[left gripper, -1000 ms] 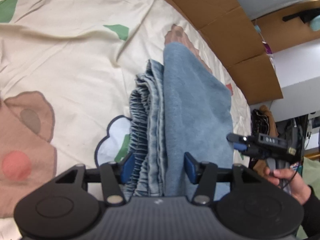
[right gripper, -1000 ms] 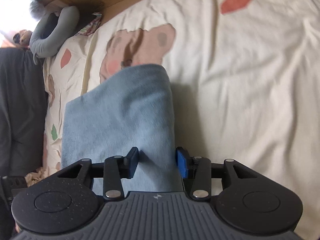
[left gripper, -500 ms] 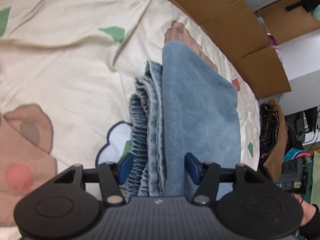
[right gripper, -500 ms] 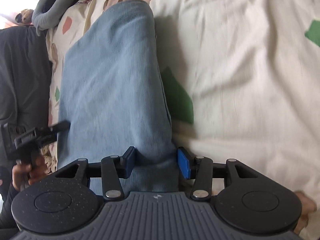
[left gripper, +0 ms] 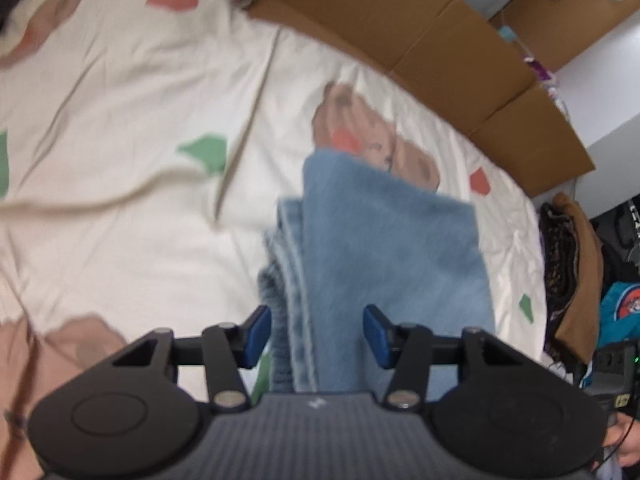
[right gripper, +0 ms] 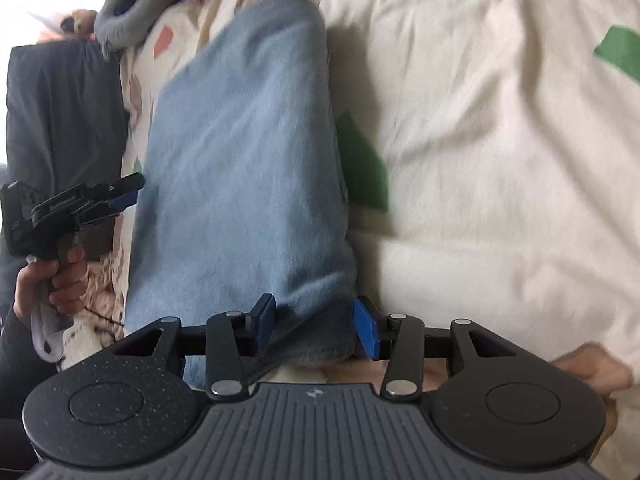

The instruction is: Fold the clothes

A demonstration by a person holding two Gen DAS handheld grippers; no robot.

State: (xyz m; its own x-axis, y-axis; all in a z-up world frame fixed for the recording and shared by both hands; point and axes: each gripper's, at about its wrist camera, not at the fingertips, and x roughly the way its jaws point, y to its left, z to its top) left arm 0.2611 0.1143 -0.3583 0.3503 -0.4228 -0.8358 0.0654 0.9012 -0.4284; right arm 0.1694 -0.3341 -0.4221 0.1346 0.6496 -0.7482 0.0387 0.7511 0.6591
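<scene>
Both views now farther back over cream sheet (left gripper: 120,128), cardboard (left gripper: 440,60) behind; fingers apart around folded jeans (right gripper: 240,160).

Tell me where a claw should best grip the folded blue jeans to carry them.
Grip the folded blue jeans at the near end, coming in flat along the bedsheet, with the jaws spanning the whole stack. The stitched edges lie layered along one side, so pinching every layer should keep the fold together.
</scene>
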